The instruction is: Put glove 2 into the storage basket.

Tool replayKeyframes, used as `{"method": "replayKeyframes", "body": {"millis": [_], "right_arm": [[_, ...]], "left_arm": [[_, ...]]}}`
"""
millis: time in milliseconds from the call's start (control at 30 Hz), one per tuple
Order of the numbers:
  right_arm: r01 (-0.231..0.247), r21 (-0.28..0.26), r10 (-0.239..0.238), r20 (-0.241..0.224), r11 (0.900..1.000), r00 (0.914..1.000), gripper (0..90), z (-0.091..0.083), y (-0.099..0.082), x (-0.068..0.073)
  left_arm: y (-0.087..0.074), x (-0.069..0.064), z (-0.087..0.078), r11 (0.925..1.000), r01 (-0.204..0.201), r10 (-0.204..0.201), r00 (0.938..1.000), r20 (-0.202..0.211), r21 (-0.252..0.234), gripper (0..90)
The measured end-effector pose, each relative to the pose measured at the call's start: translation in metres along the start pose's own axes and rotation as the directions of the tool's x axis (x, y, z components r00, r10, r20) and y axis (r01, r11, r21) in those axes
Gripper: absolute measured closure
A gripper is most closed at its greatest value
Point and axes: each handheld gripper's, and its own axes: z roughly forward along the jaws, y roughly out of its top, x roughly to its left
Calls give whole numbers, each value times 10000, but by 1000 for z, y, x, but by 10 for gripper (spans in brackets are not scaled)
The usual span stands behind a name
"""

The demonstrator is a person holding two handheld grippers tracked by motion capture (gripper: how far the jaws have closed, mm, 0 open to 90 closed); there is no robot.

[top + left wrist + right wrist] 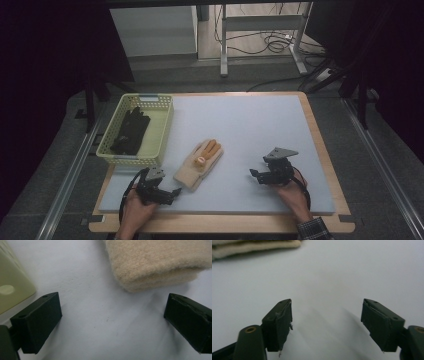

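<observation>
Hand-held grippers, left [176, 191] and right [252, 173], both wide open, empty, flanking unlabelled beige mitten [199, 164].

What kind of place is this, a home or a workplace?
Probably a lab or test room, not a home. A work table with a grey mat stands between dark curtains. Loose cables lie on the floor beside a metal frame.
</observation>
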Motion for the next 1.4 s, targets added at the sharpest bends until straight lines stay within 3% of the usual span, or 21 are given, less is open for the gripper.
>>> {"method": "replayKeyframes", "body": {"millis": [267,433,967,1200,1400], "right_arm": [[-178,129,177,123,9998,9998,175,-3,-9,-6],[87,446,-102,324,9990,9994,151,0,-8,-4],[104,400,-119,384,9991,9992,144,0,-9,-3],[122,388,-138,416,9992,9990,143,0,-9,-3],[131,383,-148,433,9992,9990,142,0,-9,-3]], "left_arm": [[0,0,0,10000,10,-10,10000,-22,5,13],[0,0,0,10000,9,-9,10000,-26,-1,13],[0,-1,-2,9999,-130,130,9999,48,14,15],[1,-2,-9,10000,-69,71,9992,395,-50,12],[11,-3,-17,9995,207,-190,9974,699,-237,13]]}}
